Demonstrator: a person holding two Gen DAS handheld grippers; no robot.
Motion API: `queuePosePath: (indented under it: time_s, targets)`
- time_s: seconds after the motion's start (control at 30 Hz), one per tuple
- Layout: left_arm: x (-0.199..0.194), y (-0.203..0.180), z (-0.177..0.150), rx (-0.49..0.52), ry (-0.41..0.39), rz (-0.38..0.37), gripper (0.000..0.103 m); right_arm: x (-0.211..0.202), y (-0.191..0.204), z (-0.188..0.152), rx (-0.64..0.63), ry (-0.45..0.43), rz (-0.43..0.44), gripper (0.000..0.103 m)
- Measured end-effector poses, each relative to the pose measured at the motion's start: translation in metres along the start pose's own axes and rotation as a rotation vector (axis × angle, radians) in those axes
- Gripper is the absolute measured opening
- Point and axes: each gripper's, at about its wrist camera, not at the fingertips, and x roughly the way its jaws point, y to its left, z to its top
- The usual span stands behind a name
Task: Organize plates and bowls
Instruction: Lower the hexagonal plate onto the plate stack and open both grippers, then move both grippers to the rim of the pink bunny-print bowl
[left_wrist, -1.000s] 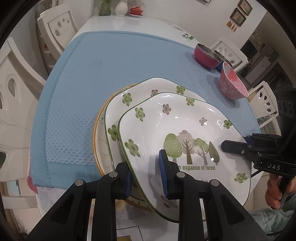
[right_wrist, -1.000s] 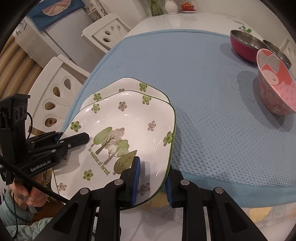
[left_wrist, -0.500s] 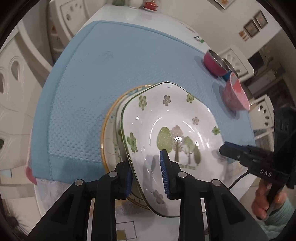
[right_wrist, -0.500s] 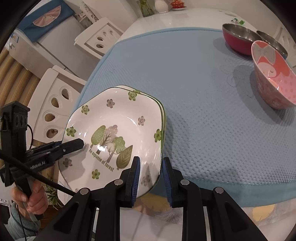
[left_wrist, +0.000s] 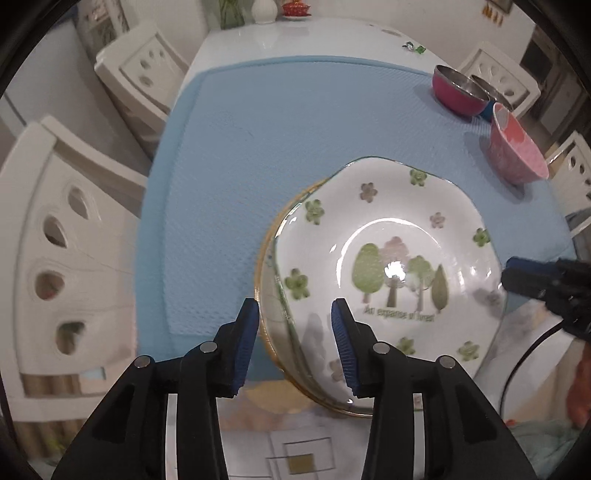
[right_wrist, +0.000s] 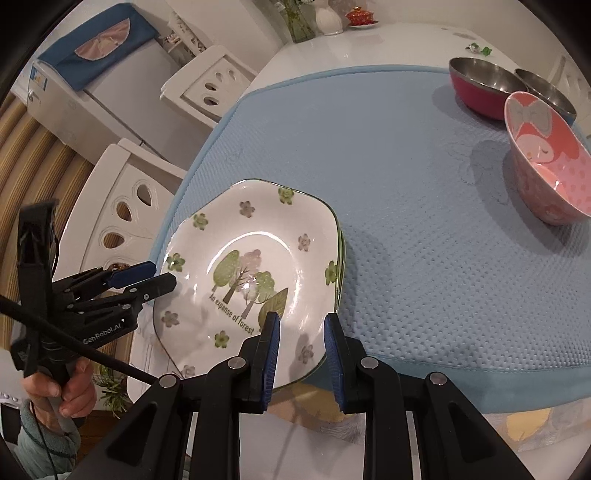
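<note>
Left claw (left_wrist: 295, 334): jaws parting, blue pads spread on either side of the plate stack's left rim; the rim sits between them and neither pad presses it.
Right claw (right_wrist: 301, 352): jaws narrowly apart, astride the forest plate's near right rim; whether the pads bite the rim cannot be told.
Forest plate (right_wrist: 251, 273): white, squarish with rounded corners, green edge line, small flowers around the rim, trees and the words "An expanse of forest" in the middle. It lies flat, face up, topmost on the stack; in the right wrist view the lettering runs diagonally toward the right claw.
Stack under it: a matching green-edged plate, only its rim showing, then a yellow-rimmed plate (left_wrist: 264, 295) peeking out on the left.
Blue mat (right_wrist: 406, 166): carries the stack at its near left corner, overhanging the mat's edge.
Pink bowl (right_wrist: 546, 173): far right of the forest plate on the mat, tipped, cartoon face inside.
Steel bowls (right_wrist: 480, 85): two, beyond the pink bowl.
Worktop (left_wrist: 303, 37): white, glossy, beyond the mat.
</note>
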Motion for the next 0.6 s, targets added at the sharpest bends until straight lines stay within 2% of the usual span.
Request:
queuePosePath:
  time_s: [0.13,0.3,0.43,0.6]
  targets:
    - [-0.001,0.011,-0.002,-0.028,-0.002,-0.015,0.039,-0.007,-0.009,0.0,0.026,-0.009,-0.001,0.024]
    - [-0.009,0.019,0.005,-0.085,-0.028,-0.075,0.039,-0.016,-0.018,0.002,0.041,-0.026,-0.01,0.024]
    - [-0.01,0.01,0.017,-0.109,-0.046,-0.103,0.039,-0.018,-0.028,0.004,0.067,-0.011,-0.003,0.024]
    - [-0.023,-0.011,0.032,-0.079,-0.111,-0.107,0.039,-0.026,-0.038,0.006,0.08,-0.01,0.004,0.024]
